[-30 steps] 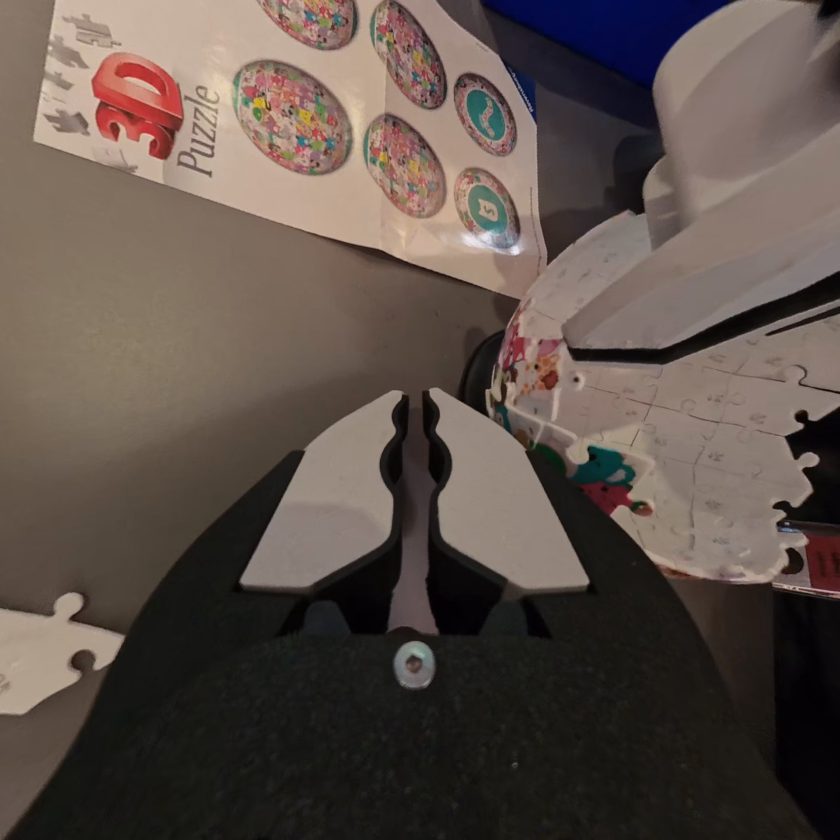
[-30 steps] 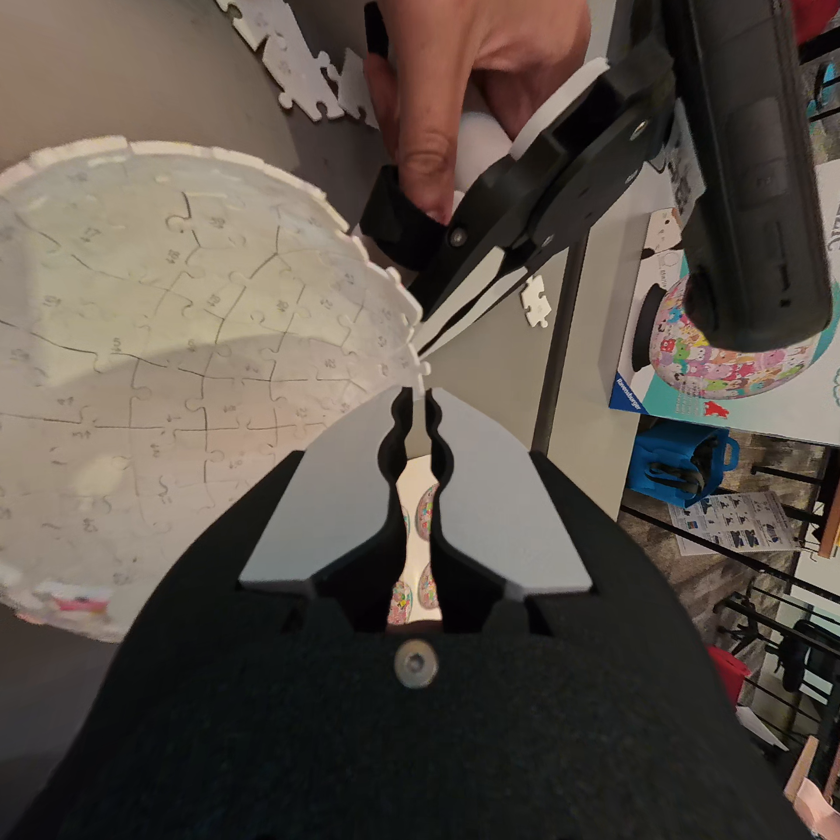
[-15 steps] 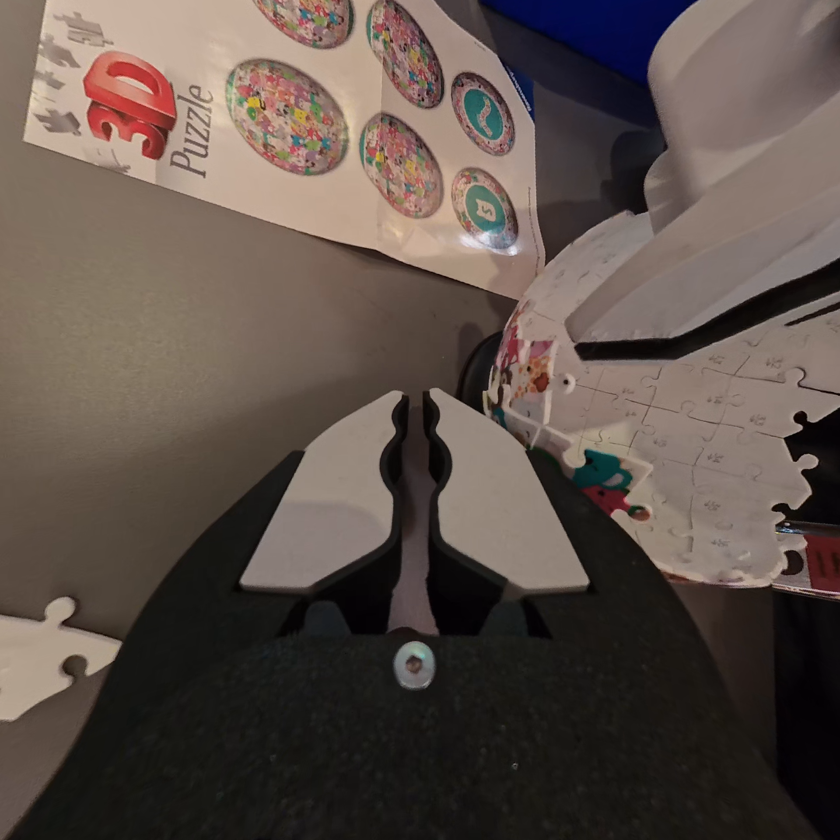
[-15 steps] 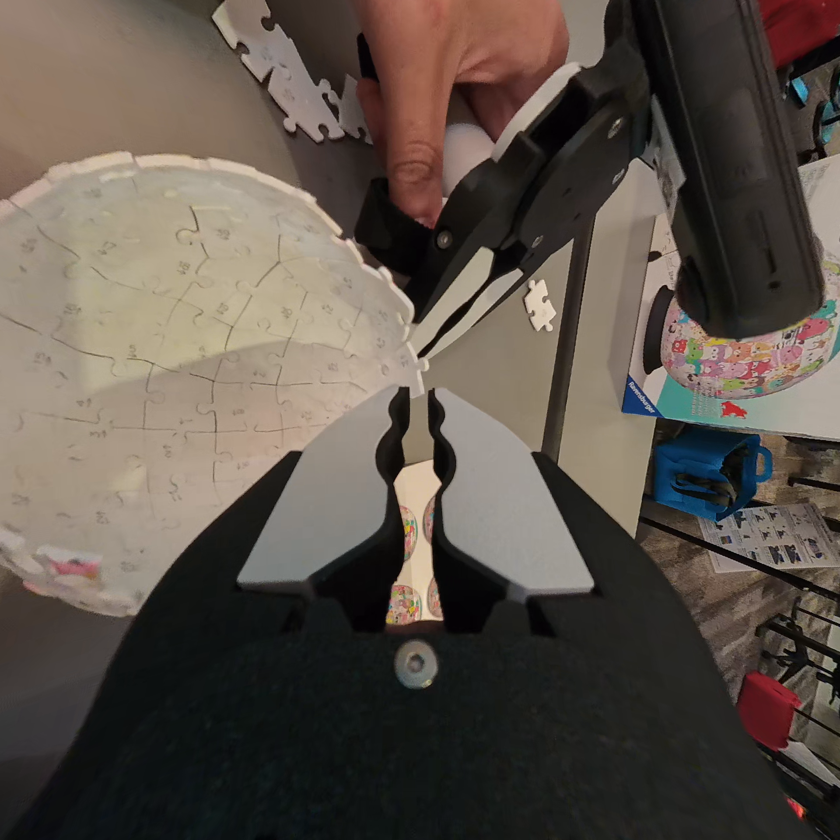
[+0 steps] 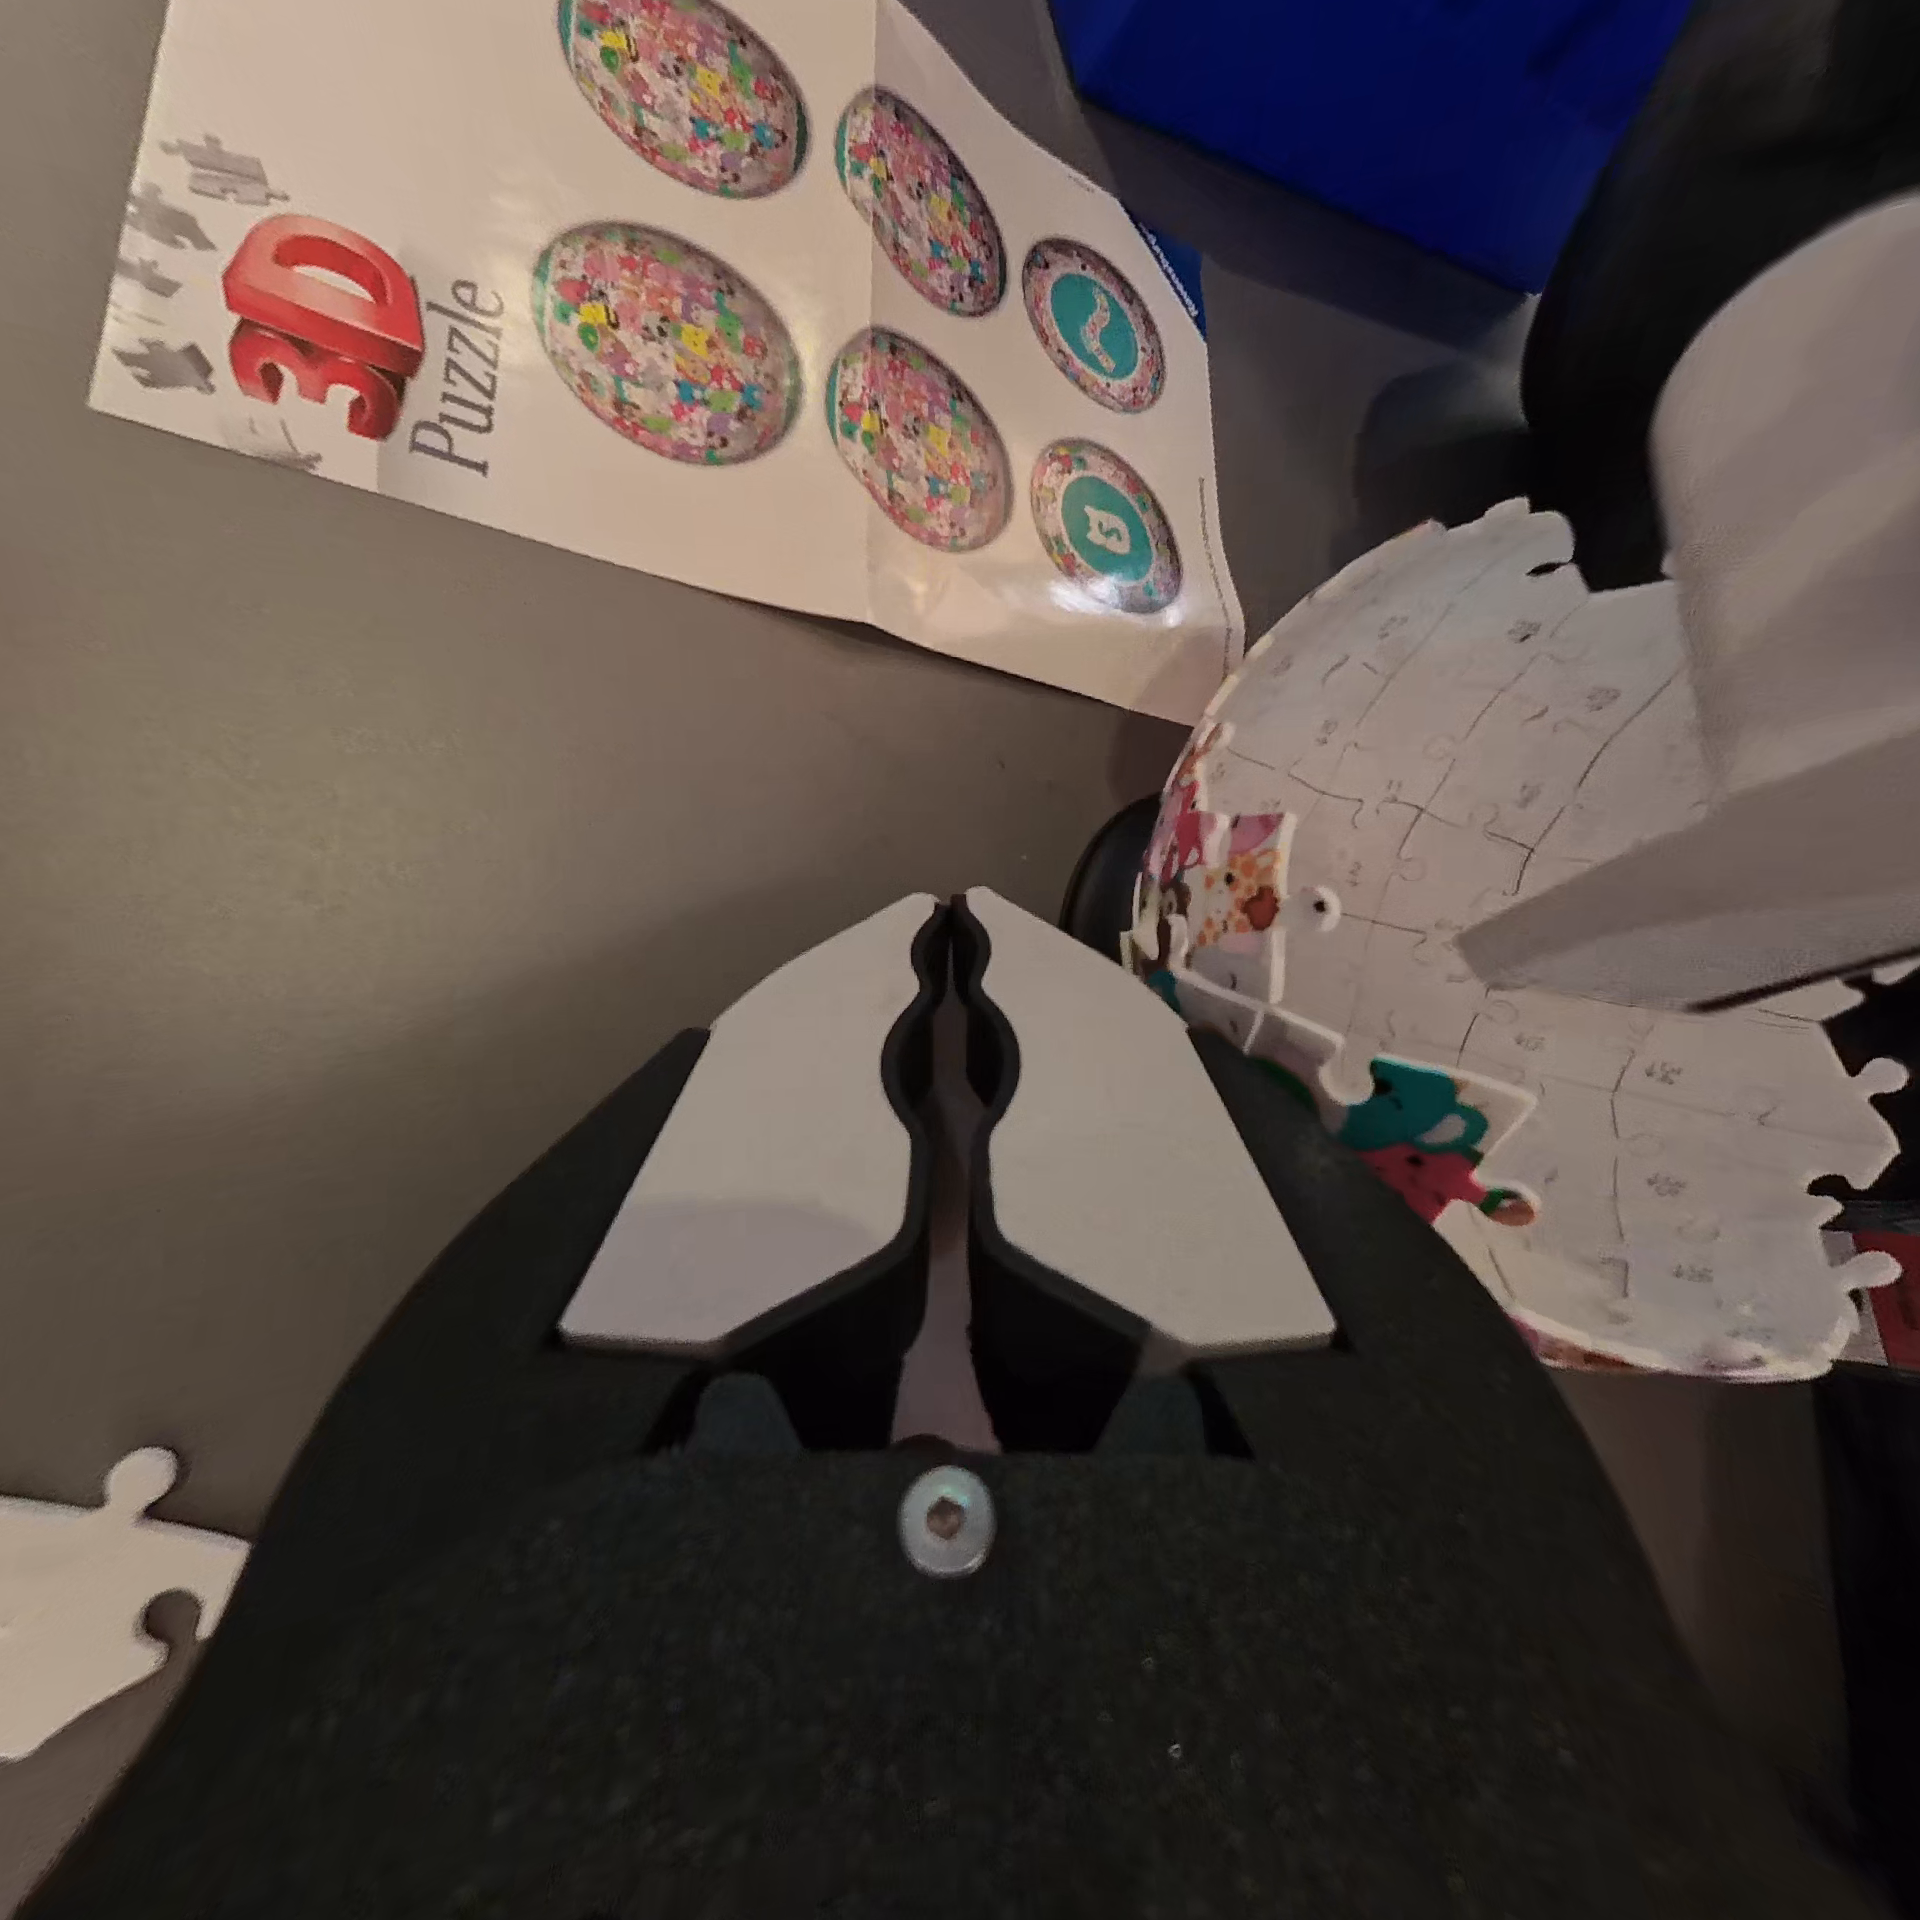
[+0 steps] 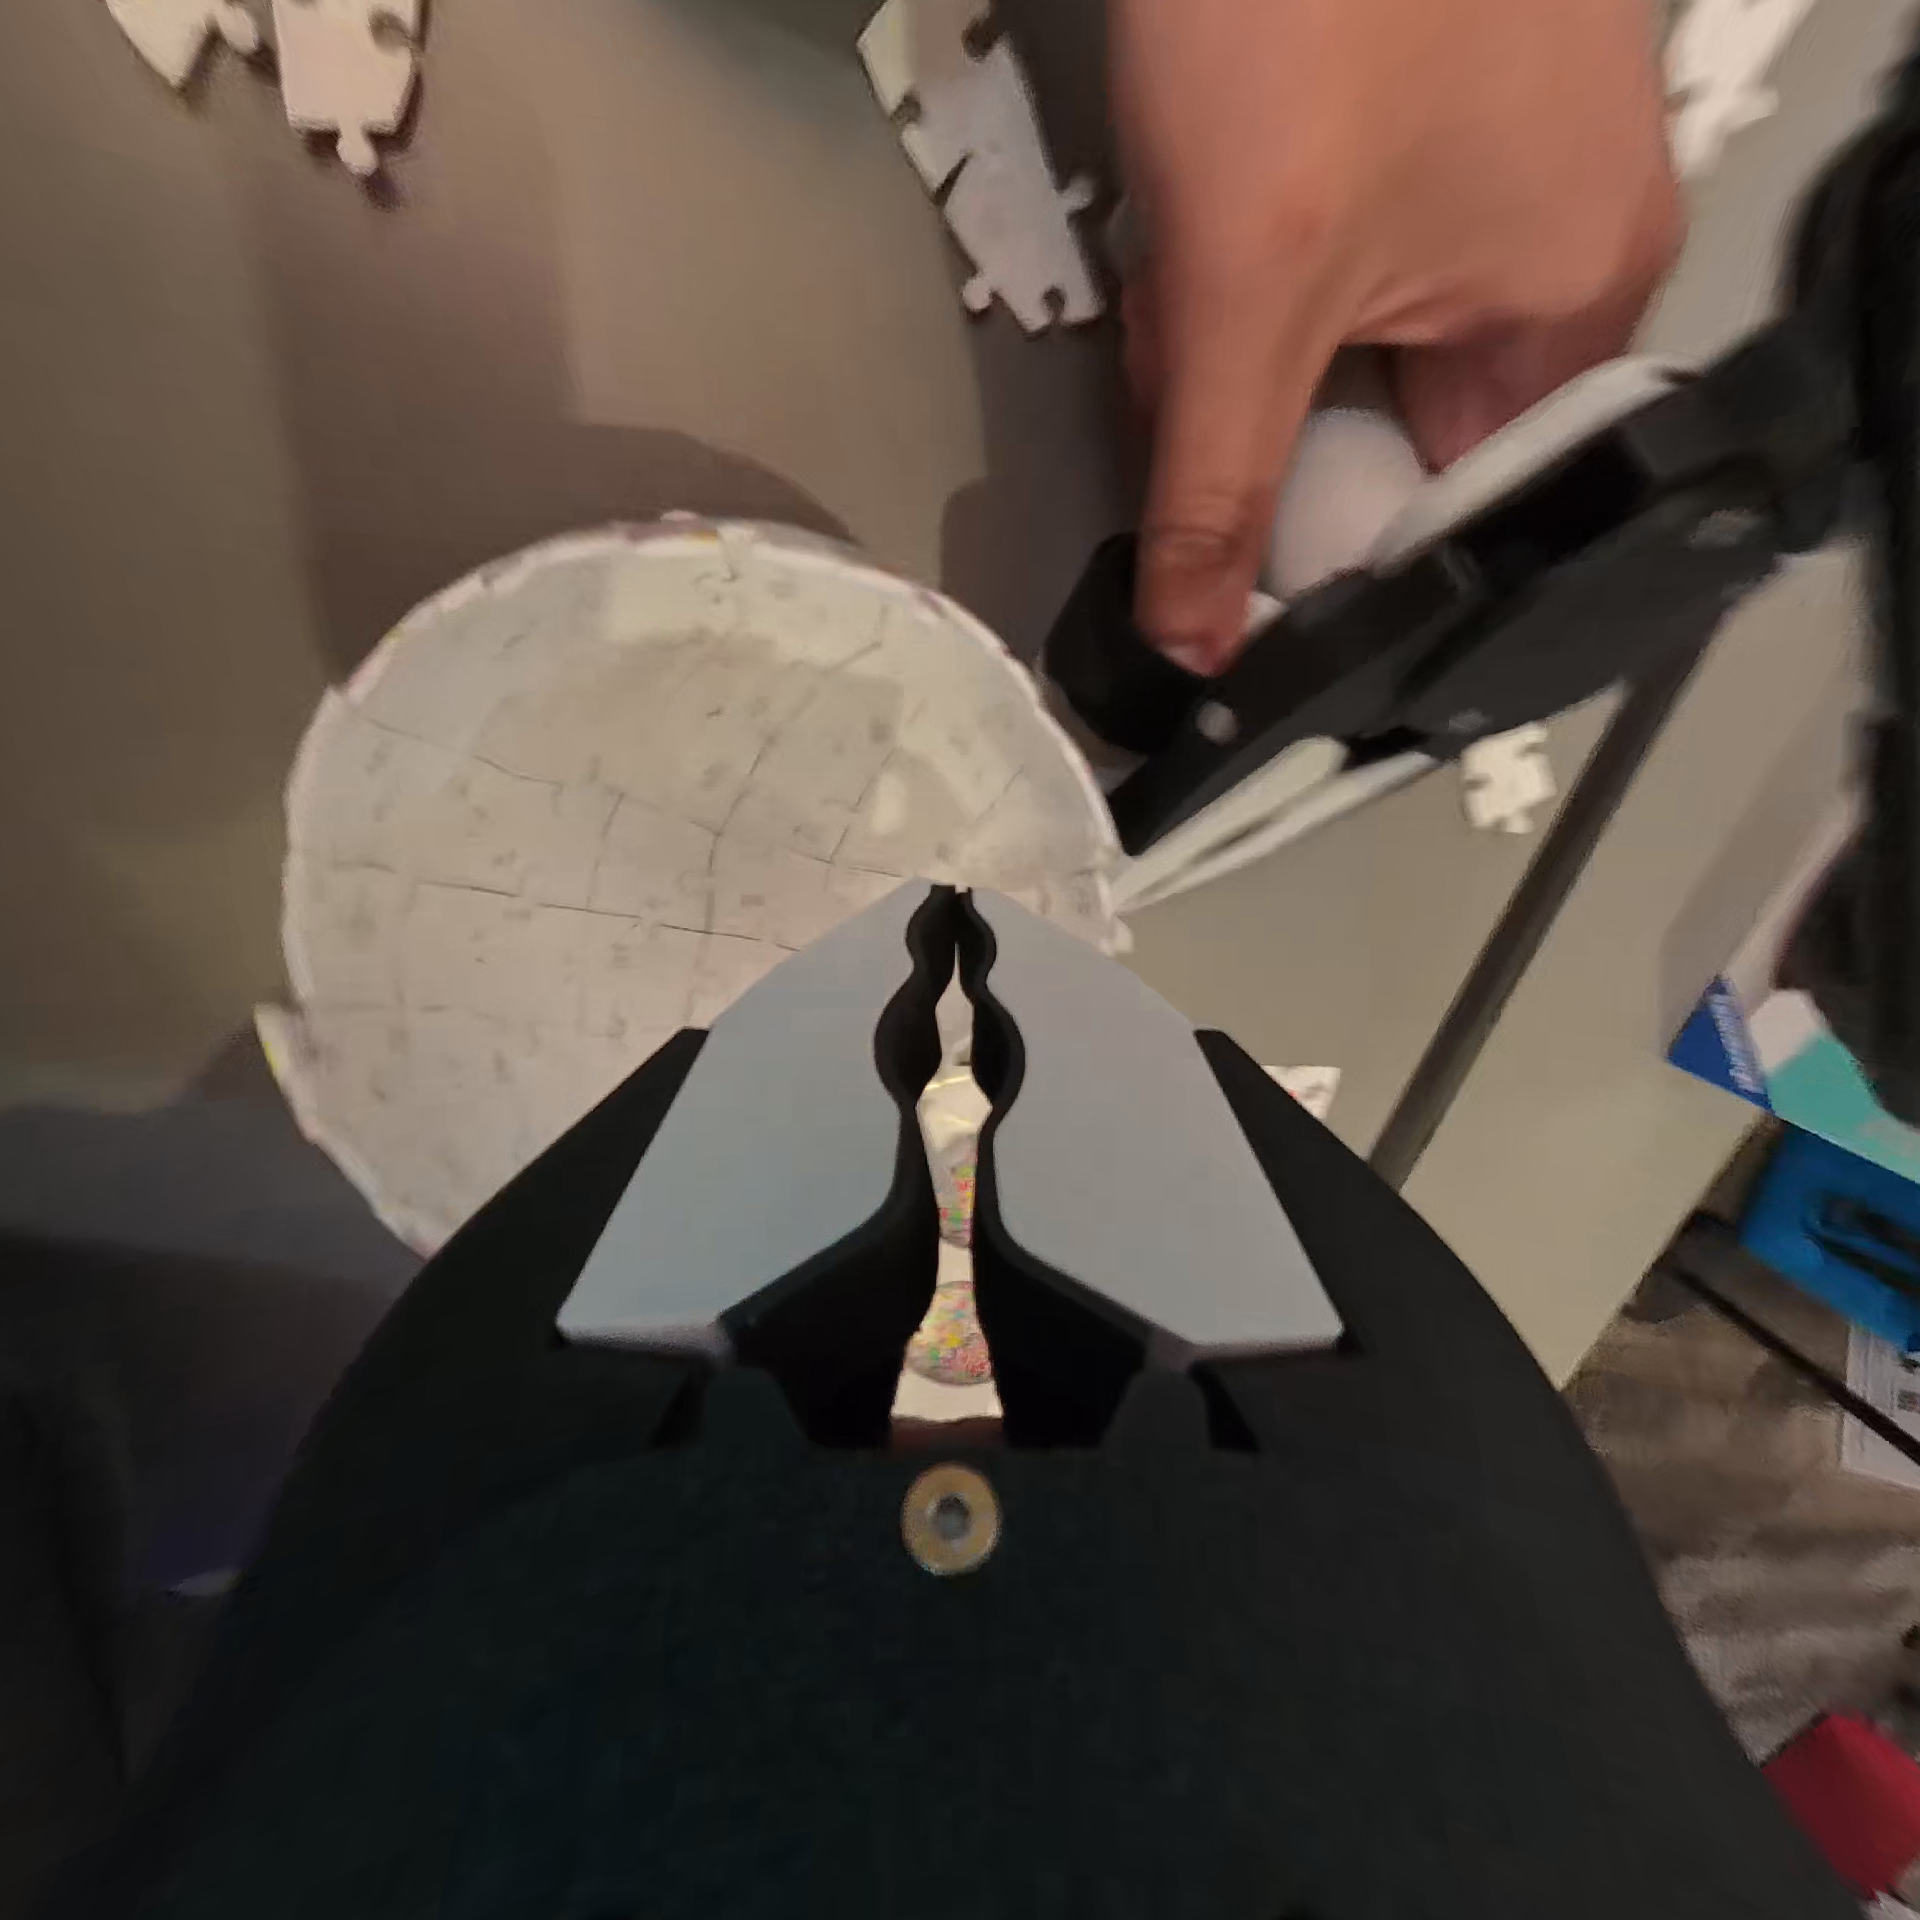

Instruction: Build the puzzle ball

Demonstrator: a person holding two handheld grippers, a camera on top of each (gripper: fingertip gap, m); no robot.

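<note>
A glossy white folded instruction sheet printed with colourful pictured balls, a red block logo and grey lettering lies on the grey matte tabletop, at eleven o'clock from the left gripper. That black gripper with pale grey fingers has its jaws pressed together with nothing between them. At three o'clock from it sits the half-built white puzzle ball shell, open side showing small printed marks on each piece, a few cartoon-coloured faces along its rim. The right gripper hangs over the shell's rim, its tips also closed on nothing. In the right wrist view a bare hand grips the left tool at one o'clock, forefinger stretched down its black frame. Loose white puzzle pieces lie at twelve o'clock. A teal and blue cardboard box, its printing blurred, sits at three o'clock beyond the table edge.
</note>
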